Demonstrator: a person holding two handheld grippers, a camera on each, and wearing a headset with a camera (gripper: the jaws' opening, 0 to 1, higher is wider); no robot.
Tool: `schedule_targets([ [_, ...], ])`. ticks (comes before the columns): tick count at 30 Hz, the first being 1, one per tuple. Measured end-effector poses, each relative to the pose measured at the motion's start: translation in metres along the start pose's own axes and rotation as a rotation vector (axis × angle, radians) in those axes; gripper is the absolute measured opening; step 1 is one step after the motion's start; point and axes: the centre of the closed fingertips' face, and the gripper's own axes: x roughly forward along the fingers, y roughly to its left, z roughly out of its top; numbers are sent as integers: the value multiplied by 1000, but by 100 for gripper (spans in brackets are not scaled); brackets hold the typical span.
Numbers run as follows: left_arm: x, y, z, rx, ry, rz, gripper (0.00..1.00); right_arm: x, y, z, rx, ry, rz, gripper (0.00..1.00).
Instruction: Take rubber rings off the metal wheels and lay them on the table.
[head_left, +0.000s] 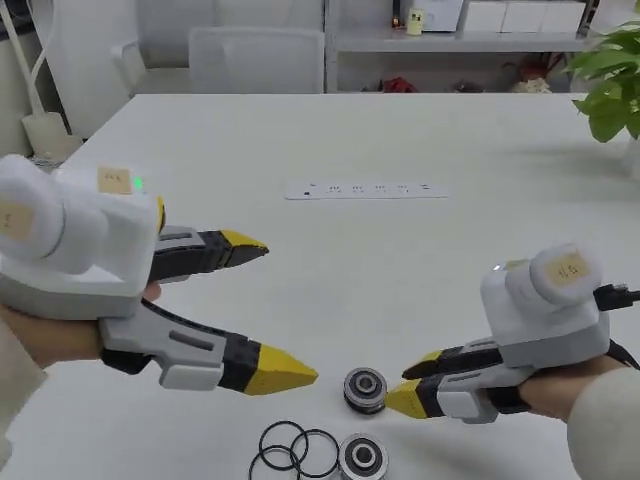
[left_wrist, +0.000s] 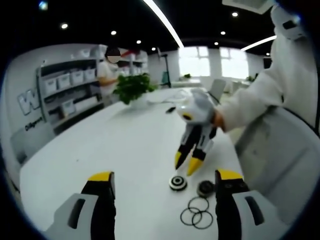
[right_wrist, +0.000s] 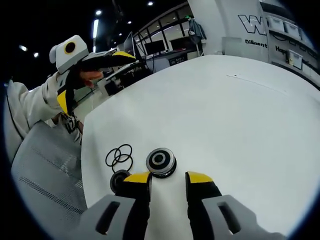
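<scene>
Just off the right gripper (head_left: 408, 385), narrowly parted, a wheel (head_left: 365, 388) is lying; the left gripper (head_left: 285, 312) is gaping wide.

On the table (head_left: 470, 250), close to its near edge, two wheels lie one behind the other. The far wheel (head_left: 365, 389) sits just left of the tips of the right gripper (head_left: 398, 385). The near wheel (head_left: 363, 456) lies just before the far one, toward the person. Three loose rings (head_left: 295, 448) lie overlapping on the table, just left of the near wheel. The left gripper (head_left: 290, 312) hangs over the table, left of the far wheel and behind the rings, apart from both. A power strip (head_left: 365, 190) lies mid-table, well behind the wheels. A plant (head_left: 610, 80) stands at the far right. A chair (head_left: 255, 60) stands beyond the far edge, with a shelf (head_left: 450, 40) to its right.
</scene>
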Motion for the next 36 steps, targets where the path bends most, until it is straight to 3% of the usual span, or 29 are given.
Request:
schedule_targets([
  [5,18,-3,0,-2,-13,-23,75,3,2,1,-32,-13,11,29],
  [16,55,-18,-14,-11,-10,-78,56,8,7,1,-73,-24,30,28],
  [18,61,-20,-18,-10,-3,-82,52,11,8,0,-84,-19,35,27],
  [20,67,-17,-31,15,51,-63,47,12,9,-1,-97,-15,34,27],
  [23,75,-19,-42,12,76,-71,42,13,9,-2,-107,-10,34,26],
  [32,89,-26,-62,-20,102,-101,33,13,9,-2,-125,-16,36,21],
  [36,92,-27,-63,-25,97,-102,28,13,8,-2,-139,-15,33,20],
])
